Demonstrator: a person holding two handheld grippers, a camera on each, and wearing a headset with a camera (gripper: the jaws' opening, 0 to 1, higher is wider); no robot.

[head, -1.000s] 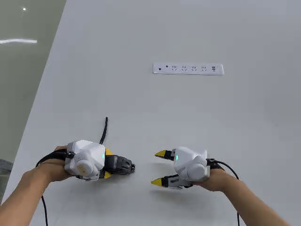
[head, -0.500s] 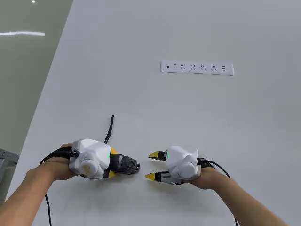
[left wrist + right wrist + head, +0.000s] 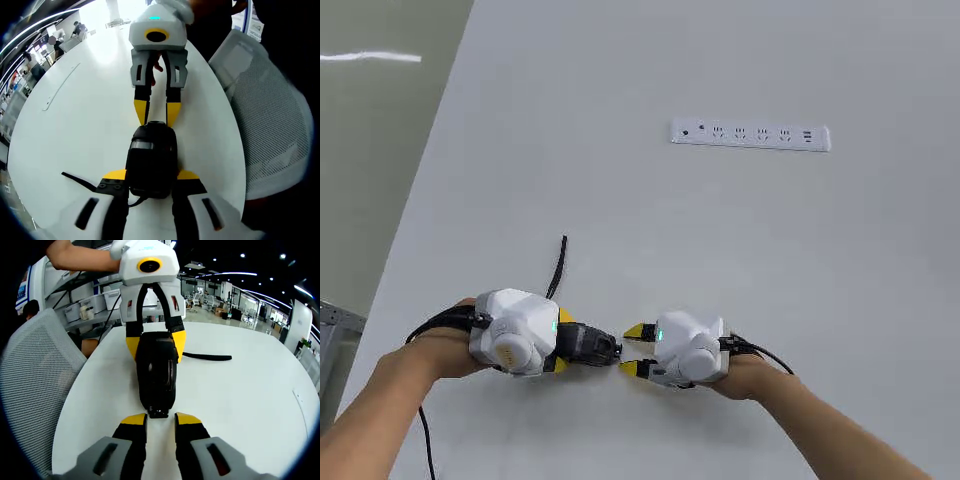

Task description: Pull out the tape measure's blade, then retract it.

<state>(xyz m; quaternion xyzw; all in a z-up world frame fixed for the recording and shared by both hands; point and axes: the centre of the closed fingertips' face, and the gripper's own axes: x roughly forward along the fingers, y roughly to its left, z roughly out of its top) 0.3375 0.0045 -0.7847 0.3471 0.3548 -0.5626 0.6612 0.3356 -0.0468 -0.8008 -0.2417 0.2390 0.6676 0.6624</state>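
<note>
Head view, nearest us: the left gripper [image 3: 563, 342] is clamped on the tape measure [image 3: 590, 347], a black case lying on the white table [image 3: 720, 250] with its nose turned toward the right gripper [image 3: 631, 349]. In the left gripper view we see the yellow-tipped jaws pressed against both flanks of the case, near its rear.

The right gripper meets the tape measure head-on. Its jaws stand a narrow way apart and hold nothing, with the tips at either side of the case's nose. In the right gripper view a small black tab at that nose sits in the gap between them — we cannot tell whether they touch it.

Just beyond the tape measure a black strap [image 3: 558, 265] lies on the table. Well beyond the tape measure a white power strip [image 3: 750, 134] lies flat.
</note>
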